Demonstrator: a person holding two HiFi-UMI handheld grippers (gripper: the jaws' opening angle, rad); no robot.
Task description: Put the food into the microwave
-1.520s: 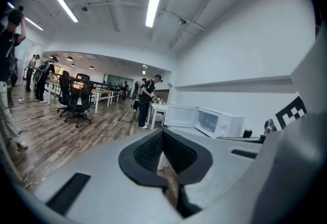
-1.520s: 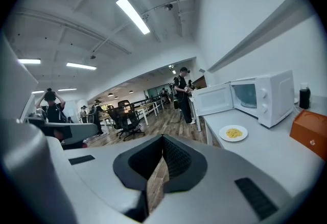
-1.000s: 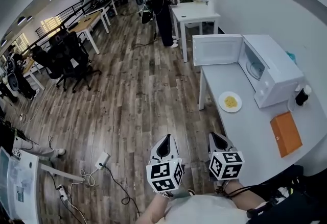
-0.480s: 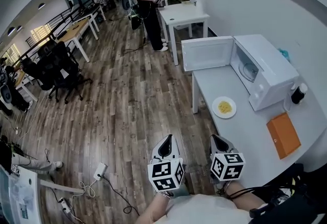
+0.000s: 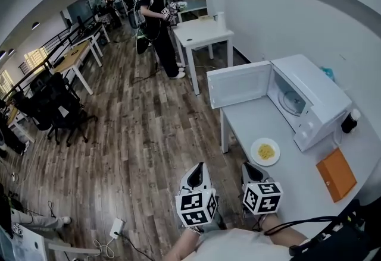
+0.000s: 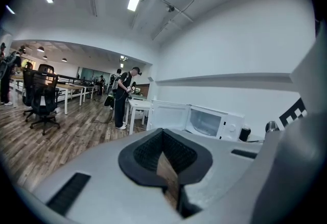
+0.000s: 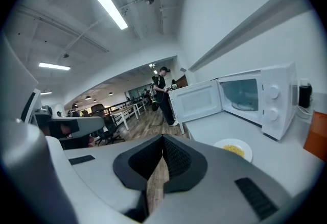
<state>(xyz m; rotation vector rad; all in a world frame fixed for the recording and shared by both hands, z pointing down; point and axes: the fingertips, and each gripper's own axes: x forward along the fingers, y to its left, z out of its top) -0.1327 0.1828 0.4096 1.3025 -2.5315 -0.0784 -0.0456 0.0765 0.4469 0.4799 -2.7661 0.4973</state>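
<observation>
Left hand-held gripper [image 5: 193, 173]: jaws pressed together with nothing between them. It hangs over the wood floor, well short of the microwave [image 5: 312, 105].
Right hand-held gripper [image 5: 255, 172]: also pressed together and empty, at the near edge of the tabletop [image 5: 250, 123], well apart from the microwave.
Food: a yellow heap on a white plate [image 5: 265, 151], lying on the tabletop just in front of the microwave's open cavity and touching nothing.
Door [image 5: 238, 84]: swung fully open, standing out from the far side of the microwave's front.
Step, as I judge it: I am only approaching; the plate has not been gripped yet.
Risk 1: if I reach the plate with shut jaws, I will push it across the tabletop toward the microwave instead of gripping its rim.
Risk 2: a rim pinch on one side could tilt the plate and spill the loose food.
Risk 3: a swing that is too wide could clip the open door or the cavity's lip.
</observation>
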